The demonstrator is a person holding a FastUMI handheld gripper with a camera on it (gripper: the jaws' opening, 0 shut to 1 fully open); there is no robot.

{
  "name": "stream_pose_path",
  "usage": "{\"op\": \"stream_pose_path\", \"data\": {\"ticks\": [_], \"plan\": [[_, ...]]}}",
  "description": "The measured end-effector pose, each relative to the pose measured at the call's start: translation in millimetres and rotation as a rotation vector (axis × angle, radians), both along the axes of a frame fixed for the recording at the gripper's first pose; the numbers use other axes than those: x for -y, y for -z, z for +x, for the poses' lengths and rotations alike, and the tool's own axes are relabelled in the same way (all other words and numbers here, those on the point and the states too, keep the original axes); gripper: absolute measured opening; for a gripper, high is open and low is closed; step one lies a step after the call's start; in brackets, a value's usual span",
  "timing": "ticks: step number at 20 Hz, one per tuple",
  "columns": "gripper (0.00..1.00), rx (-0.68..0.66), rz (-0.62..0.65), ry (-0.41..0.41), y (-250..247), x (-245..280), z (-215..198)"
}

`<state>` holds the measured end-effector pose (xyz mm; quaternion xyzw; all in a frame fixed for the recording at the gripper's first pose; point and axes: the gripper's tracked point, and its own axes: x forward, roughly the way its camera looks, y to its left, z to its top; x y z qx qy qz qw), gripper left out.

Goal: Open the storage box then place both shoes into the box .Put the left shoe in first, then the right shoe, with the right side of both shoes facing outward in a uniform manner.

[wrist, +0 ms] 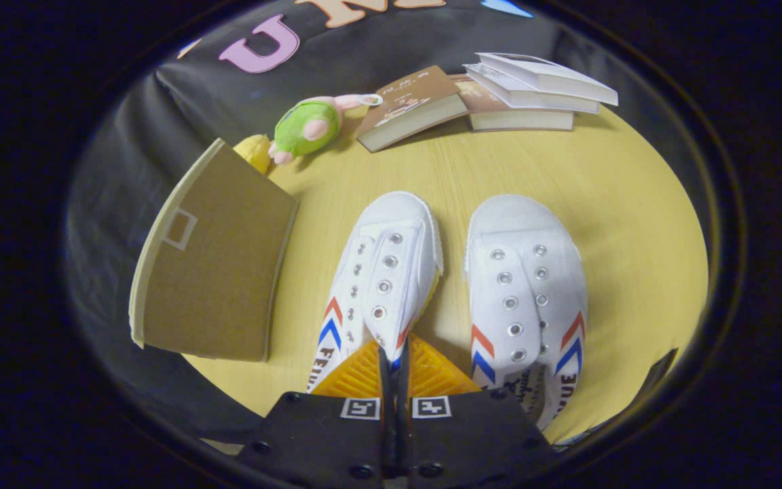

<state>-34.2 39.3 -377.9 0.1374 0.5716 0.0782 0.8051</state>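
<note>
Two white canvas shoes with red and blue chevrons lie toes away from me on the round yellow table [622, 204]. The left shoe [384, 272] is tilted onto its side, and my gripper [394, 360] is shut on the edge of its opening, the fingers pressed together with only a thin slit between them. To the right of the fingers, the right shoe [527, 285] sits flat, apart from the left one. The brown cardboard storage box [214, 272] with a cream rim stands left of the left shoe, a broad brown panel turned toward me; its inside is hidden.
Beyond the shoes lies a brown book [411, 105] beside a stack of books [533, 95] at the table's far edge. A green and pink plush toy [309, 125] and a yellow object [255, 151] sit behind the box. Bare tabletop stretches right of the right shoe.
</note>
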Motion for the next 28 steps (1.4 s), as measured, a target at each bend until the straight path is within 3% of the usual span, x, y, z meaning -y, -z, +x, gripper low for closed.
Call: {"op": "stream_pose_path", "data": {"ticks": [8,15,20,28], "plan": [[0.03,0.048,0.131,0.077,-65,-29,19],[0.03,0.151,0.226,0.063,-140,-76,52],[0.03,0.196,0.26,0.0,-170,-117,61],[0.03,0.185,0.28,-0.101,-166,-196,61]]}}
